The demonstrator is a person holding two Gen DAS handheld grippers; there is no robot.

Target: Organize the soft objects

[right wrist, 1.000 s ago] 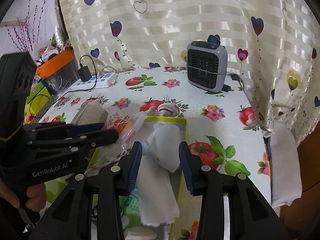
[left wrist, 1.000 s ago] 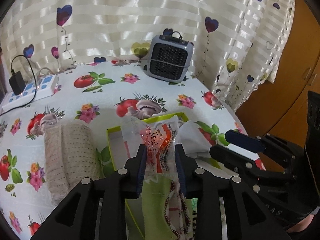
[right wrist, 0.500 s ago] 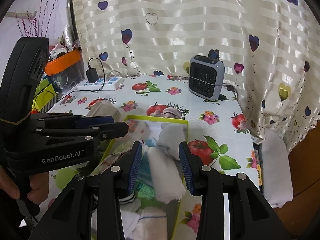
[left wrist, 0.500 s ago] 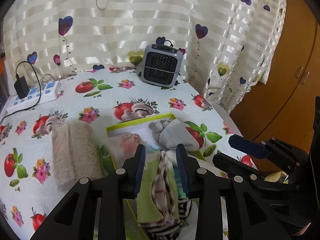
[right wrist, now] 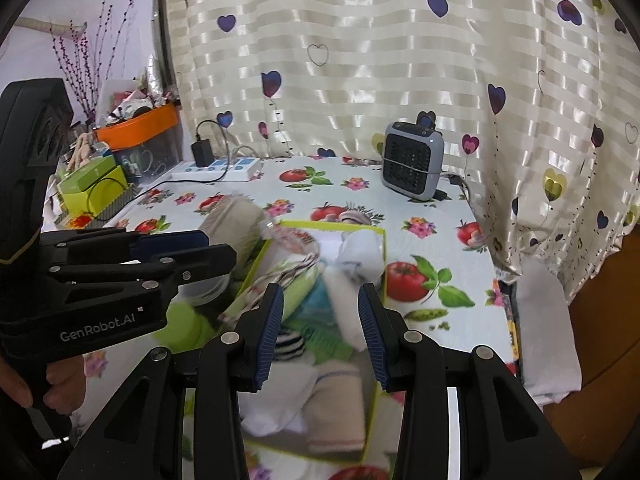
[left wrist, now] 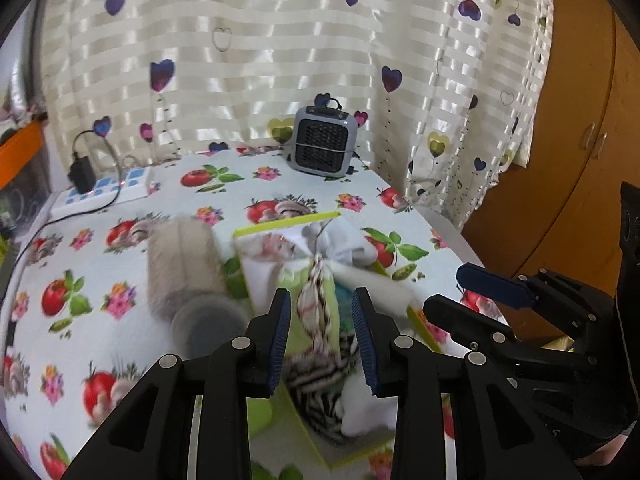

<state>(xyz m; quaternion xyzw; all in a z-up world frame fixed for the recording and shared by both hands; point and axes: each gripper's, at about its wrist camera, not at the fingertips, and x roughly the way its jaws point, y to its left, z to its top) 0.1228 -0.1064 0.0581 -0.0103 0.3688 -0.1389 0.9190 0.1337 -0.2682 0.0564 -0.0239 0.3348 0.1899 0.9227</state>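
A box with a yellow-green rim [left wrist: 288, 224] [right wrist: 332, 225] lies on the fruit-print tablecloth, filled with soft items. A plastic-wrapped packet [left wrist: 268, 248] and a white cloth [left wrist: 344, 244] [right wrist: 360, 256] lie at its far end. A green towel with a striped edge [left wrist: 316, 288] and a zebra-striped sock [left wrist: 316, 376] lie nearer. A beige rolled towel [left wrist: 180, 264] [right wrist: 232, 216] rests left of the box. My left gripper [left wrist: 320, 332] [right wrist: 220, 245] hovers open above the box's near end, holding nothing. My right gripper [right wrist: 320, 332] [left wrist: 444, 290] is beside it, jaws opening, nothing between them.
A grey heater [left wrist: 324, 142] [right wrist: 412, 160] stands at the table's far edge before the heart curtain. A power strip [left wrist: 104, 192] with a charger lies far left. An orange bin [right wrist: 136, 126] and clutter sit left. A wooden cabinet [left wrist: 580, 120] and a folded white cloth [right wrist: 548, 340] are right.
Both grippers drew back and up from the box. The left let go of the plastic packet, which now lies in the box. The white cloth is no longer between the right fingers.
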